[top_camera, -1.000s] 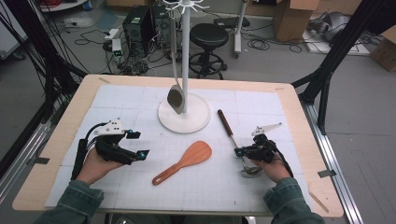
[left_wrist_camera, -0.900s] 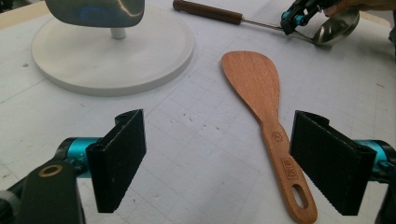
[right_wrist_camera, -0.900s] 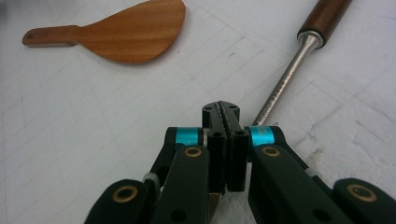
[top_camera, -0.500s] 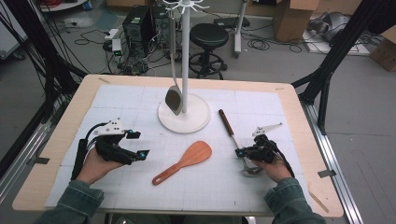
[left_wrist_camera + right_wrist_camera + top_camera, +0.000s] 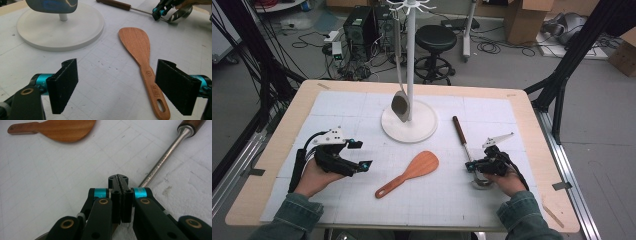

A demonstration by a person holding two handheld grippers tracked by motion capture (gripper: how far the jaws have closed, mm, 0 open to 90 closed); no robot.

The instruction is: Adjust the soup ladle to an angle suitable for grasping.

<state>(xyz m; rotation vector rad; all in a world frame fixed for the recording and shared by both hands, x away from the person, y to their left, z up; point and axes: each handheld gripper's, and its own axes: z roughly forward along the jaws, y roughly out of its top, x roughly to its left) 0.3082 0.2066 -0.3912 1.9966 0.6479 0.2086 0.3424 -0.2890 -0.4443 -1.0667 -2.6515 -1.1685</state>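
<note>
A wooden spatula (image 5: 412, 170) lies flat on the white mat at mid-table. To its left, my left gripper (image 5: 362, 154) rests on the mat, open; in the left gripper view its jaws (image 5: 117, 75) stand wide apart with nothing between them, and the spatula's handle (image 5: 150, 82) lies just inside the right-hand jaw. A ladle with a wooden handle (image 5: 460, 132) and a metal shaft (image 5: 165, 155) lies at the right. My right gripper (image 5: 470, 166) sits low beside that shaft near the bowl (image 5: 480, 181), its jaws (image 5: 118, 178) pressed together with nothing between them.
A white stand on a round base (image 5: 409, 122) rises at the back middle, with a metal utensil (image 5: 400, 106) hanging from one of its hooks just above the base. Bare wooden table edges frame the mat. A stool, boxes and cables are on the floor beyond.
</note>
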